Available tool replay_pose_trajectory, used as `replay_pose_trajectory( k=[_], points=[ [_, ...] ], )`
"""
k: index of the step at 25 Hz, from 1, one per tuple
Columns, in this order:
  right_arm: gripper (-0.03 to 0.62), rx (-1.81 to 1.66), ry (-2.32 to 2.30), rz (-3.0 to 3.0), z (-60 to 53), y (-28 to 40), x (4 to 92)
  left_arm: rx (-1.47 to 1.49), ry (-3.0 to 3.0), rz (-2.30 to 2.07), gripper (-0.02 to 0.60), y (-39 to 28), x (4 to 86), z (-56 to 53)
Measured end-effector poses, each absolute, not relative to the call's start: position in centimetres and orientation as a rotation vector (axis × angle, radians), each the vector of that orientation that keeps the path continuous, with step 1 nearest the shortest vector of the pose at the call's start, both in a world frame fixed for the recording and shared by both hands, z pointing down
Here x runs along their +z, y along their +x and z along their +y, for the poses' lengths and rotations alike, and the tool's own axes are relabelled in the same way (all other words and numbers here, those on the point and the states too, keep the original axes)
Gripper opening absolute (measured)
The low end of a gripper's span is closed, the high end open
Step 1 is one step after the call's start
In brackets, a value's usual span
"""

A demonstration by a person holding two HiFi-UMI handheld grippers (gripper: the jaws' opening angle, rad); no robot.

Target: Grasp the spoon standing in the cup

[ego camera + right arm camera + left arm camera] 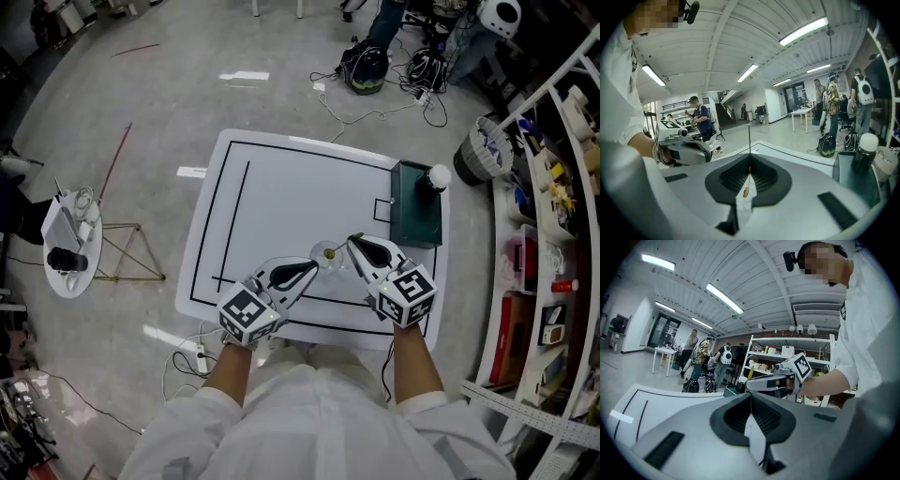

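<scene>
A small clear cup [327, 253] stands on the white table [281, 197] near its front edge, between my two grippers. My right gripper [352, 240] points at it from the right, and its jaws are shut. In the right gripper view a thin dark spoon handle [749, 139] rises out of the closed jaw line of the right gripper [749, 161]. A small gold spot shows in the slit lower down. My left gripper [314, 267] lies close to the cup's left side. The left gripper [751, 401] is shut with nothing in it.
A dark green box [415, 211] with a white-capped bottle [439, 175] stands at the table's right edge. Shelves [553, 234] run along the right. A round side table [70, 248] stands on the floor at left. Cables and bags lie beyond the table, where people stand.
</scene>
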State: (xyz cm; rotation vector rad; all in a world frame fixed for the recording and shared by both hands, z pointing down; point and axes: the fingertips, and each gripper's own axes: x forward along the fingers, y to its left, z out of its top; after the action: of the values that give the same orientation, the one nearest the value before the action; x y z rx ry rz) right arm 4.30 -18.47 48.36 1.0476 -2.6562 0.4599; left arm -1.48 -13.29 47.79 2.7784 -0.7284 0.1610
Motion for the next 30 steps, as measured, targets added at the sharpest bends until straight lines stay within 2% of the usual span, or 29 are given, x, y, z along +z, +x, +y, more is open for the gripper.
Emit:
replay_pose_trajectory(
  k=[30],
  points=[
    [0.008,0.385,1.186,-2.786,-14.7,6.8,42.1,0.196,2.879,-0.724,0.005,-0.7,45.3,-12.3]
  ],
)
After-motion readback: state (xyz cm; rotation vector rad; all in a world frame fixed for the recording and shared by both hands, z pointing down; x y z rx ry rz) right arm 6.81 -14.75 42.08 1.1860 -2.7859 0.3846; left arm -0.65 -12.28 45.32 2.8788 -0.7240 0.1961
